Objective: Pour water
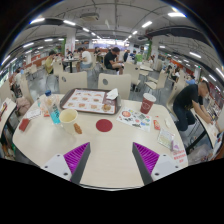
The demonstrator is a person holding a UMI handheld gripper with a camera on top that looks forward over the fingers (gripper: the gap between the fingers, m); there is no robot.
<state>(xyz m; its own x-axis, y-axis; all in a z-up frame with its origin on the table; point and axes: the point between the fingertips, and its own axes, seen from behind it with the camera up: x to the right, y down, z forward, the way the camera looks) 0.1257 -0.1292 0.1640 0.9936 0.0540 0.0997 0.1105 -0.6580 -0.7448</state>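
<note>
My gripper [111,158] is open over the near part of a white round table [110,145], its purple pads [76,154] wide apart with only bare tabletop between them. Beyond the fingers, to the left, a clear water bottle with a blue label [54,109] stands upright. Beside it sits a pale yellow cup [68,117]. A red round coaster [104,125] lies ahead of the fingers near the table's middle. A red-brown cup [148,102] stands further off to the right. Nothing is held.
A tray with food pictures [90,100] lies at the table's far side. A printed card [133,118] lies to the right, a dark red object [24,124] at the left edge. A seated person [188,100] is at the right; chairs and other diners fill the hall behind.
</note>
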